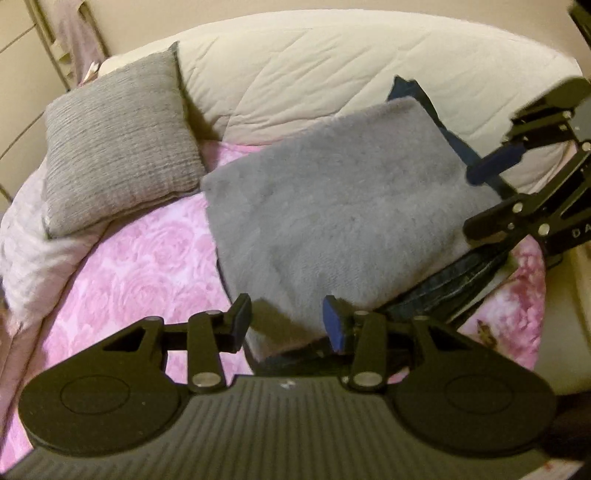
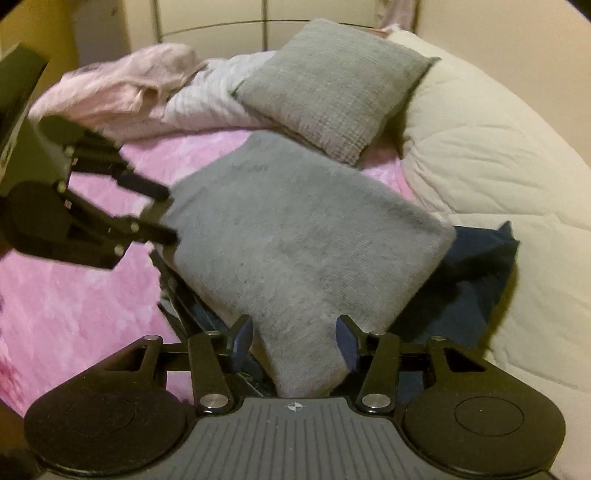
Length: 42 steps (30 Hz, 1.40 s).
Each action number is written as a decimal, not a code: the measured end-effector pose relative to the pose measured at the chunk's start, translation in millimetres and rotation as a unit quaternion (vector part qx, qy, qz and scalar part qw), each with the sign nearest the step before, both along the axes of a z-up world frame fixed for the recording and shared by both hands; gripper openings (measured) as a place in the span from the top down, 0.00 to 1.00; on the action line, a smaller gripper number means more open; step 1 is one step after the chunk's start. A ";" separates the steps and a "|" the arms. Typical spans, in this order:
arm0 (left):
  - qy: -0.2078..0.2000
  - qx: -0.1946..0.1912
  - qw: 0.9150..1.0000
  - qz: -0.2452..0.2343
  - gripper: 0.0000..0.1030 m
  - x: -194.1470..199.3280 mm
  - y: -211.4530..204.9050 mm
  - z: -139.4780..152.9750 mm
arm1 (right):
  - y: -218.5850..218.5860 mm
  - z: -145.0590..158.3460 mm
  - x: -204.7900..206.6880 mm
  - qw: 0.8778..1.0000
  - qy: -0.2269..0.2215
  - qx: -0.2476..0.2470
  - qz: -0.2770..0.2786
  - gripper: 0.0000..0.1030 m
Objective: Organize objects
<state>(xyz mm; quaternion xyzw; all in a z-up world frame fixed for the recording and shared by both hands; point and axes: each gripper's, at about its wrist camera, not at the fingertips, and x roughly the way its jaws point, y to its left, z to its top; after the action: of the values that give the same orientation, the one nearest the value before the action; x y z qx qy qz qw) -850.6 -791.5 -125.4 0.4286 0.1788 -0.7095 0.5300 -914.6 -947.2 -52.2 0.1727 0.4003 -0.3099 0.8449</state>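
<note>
A grey fuzzy cushion lies tilted on the pink rose bedspread, partly over dark blue clothing. My left gripper is open, its jaws around the cushion's near corner. My right gripper is open, its jaws on either side of the cushion's opposite corner. Each gripper shows in the other's view: the right one at the cushion's right edge, the left one at its left edge. A second, knitted grey cushion rests further back.
A cream quilted duvet is bunched along the far side of the bed. Pale pink and white blankets are piled by the knitted cushion. A metal bed frame and wall stand behind.
</note>
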 end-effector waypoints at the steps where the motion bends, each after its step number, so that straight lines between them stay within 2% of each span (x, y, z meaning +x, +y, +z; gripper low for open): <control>1: 0.011 0.005 1.000 0.014 0.63 3.3 4.6 8.0 | 6.8 6.5 -7.6 1.000 -0.010 0.005 -0.015 0.48; 3: 0.036 0.013 0.998 0.050 0.54 10.4 16.3 22.3 | 16.4 16.8 -17.3 0.998 -0.026 0.017 -0.048 0.34; 5: 0.057 0.016 0.995 0.081 0.30 16.2 26.7 31.5 | 24.0 25.5 -21.4 0.995 -0.042 0.035 -0.087 0.28; 7: 0.083 0.015 0.990 0.115 0.15 22.6 44.9 43.1 | 36.4 32.7 -30.0 0.986 -0.060 0.062 -0.142 0.25; 11: 0.134 0.026 0.977 0.161 0.01 35.3 75.3 56.9 | 66.3 51.7 -42.1 0.964 -0.077 0.090 -0.236 0.23; 15: 0.153 0.043 0.971 0.177 0.01 43.2 105.3 66.6 | 99.7 76.6 -43.0 0.952 -0.059 0.079 -0.291 0.23; 20: 0.146 0.044 0.972 0.179 0.01 41.1 135.6 83.4 | 144.7 104.7 -44.8 0.943 -0.053 0.062 -0.324 0.23; 24: 0.158 0.051 0.970 0.179 0.01 38.6 155.0 91.8 | 171.5 119.6 -41.8 0.936 -0.055 0.055 -0.343 0.23; 30: 0.156 0.047 0.968 0.191 0.01 32.5 177.8 103.6 | 192.3 132.7 -35.7 0.937 -0.060 0.054 -0.340 0.23; 36: 0.158 0.046 0.963 0.214 0.01 25.7 185.9 109.6 | 191.8 138.5 -35.2 0.946 -0.057 0.055 -0.315 0.23; 42: 0.154 0.039 0.962 0.222 0.01 14.2 192.4 112.8 | 195.1 140.4 -40.0 0.953 -0.046 0.047 -0.297 0.23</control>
<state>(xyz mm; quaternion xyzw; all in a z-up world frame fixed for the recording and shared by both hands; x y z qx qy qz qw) -836.4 -599.1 -12.6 0.2837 0.3763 -0.6243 0.6230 -954.6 -752.1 88.2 0.3377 0.3053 -0.5194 0.7232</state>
